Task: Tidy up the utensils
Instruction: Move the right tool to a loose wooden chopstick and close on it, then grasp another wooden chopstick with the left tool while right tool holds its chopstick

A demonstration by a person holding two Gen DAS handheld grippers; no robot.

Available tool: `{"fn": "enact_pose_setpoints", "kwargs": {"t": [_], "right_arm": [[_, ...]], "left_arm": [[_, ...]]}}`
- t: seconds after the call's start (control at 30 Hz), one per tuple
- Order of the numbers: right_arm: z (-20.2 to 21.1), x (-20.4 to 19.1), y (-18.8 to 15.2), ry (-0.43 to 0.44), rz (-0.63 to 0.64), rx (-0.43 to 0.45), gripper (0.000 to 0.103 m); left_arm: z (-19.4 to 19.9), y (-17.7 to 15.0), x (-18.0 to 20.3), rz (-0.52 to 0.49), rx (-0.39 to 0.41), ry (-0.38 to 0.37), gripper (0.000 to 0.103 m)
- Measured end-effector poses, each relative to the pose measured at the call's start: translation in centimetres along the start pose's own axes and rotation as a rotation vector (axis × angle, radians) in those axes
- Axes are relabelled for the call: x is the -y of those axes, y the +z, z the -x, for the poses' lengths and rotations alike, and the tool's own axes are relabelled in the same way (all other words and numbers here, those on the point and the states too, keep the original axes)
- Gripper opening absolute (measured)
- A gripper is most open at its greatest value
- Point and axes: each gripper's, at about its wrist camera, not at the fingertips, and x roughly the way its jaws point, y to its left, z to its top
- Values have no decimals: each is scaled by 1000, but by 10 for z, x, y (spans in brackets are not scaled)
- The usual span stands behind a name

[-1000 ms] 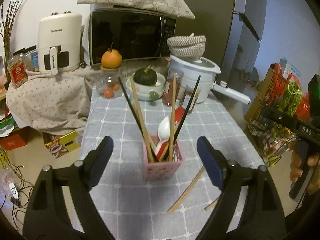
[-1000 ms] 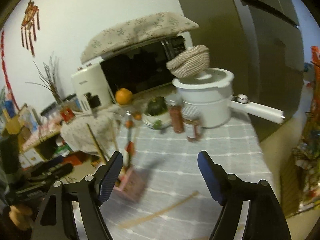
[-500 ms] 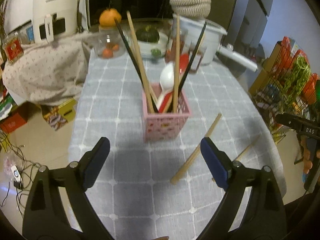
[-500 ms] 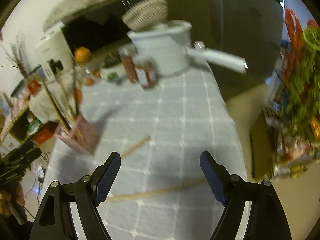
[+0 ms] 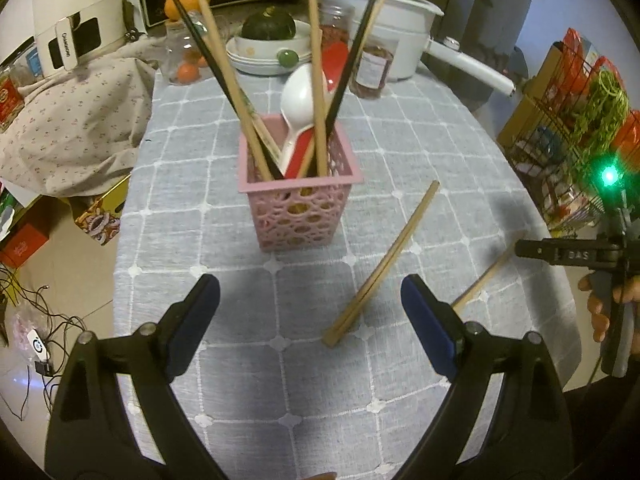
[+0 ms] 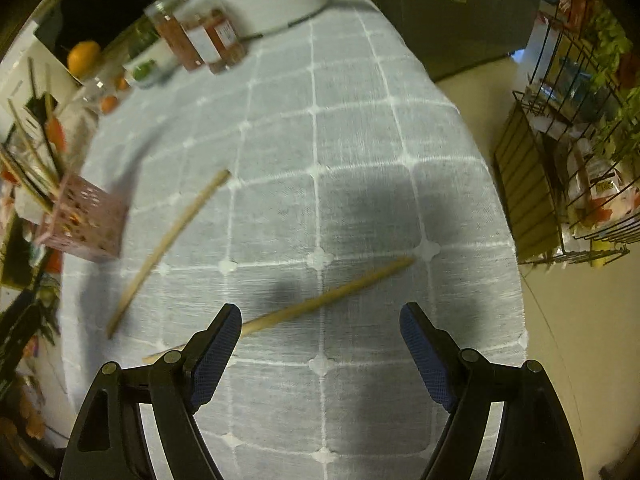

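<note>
A pink perforated holder (image 5: 298, 204) (image 6: 86, 226) stands on the grey checked tablecloth (image 5: 248, 360) with several chopsticks, a white spoon (image 5: 300, 100) and a red spoon in it. A wooden chopstick pair (image 5: 380, 268) (image 6: 168, 244) lies right of the holder. Another wooden chopstick (image 6: 328, 300) (image 5: 486, 278) lies nearer the table's right edge. My left gripper (image 5: 310, 304) is open above the cloth in front of the holder, with nothing between its pads. My right gripper (image 6: 320, 338) is open just over that lone chopstick, whose near end passes under the left finger (image 6: 214, 354).
At the back stand a white pot with a long handle (image 5: 400, 20), glass jars (image 5: 374, 66), a bowl with a green squash (image 5: 270, 46), an orange and an air fryer (image 5: 74, 22). A wire rack (image 6: 580, 152) stands right of the table. A hand holds the right gripper (image 5: 612, 304).
Both grippers have tilted downward and come closer to the table. The holder looks larger in the left view. The right view swung from the back wall down onto the lone chopstick.
</note>
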Motion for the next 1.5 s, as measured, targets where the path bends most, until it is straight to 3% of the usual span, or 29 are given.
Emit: {"fn": "enact_pose_setpoints", "kwargs": {"t": [0.23,0.33,0.53,0.8,1.0,1.23,1.37,1.5], "right_arm": [[-22,-4,7,-51,-17,-36,83],[-28,-7,10,-62,-19,-44,78],[-33,-16,15,-99,6,-25,58],[-34,-18,25,-75,49,0,16],[-34,-17,31,-46,99,-1,7],[-15,-7,34,18,82,27,6],[-3,2,34,41,80,51,6],[4,10,32,58,71,59,6]], "left_arm": [[-6,-1,6,-38,-24,10,92],[-8,-2,8,-46,-32,6,92],[-10,-2,13,-73,-39,7,92],[-13,-3,23,-124,-47,7,92],[-16,-4,37,-174,-61,-16,92],[-28,-3,74,-252,-117,-80,91],[-44,3,101,-309,-146,-68,76],[-69,23,125,-304,-192,-85,60]]}}
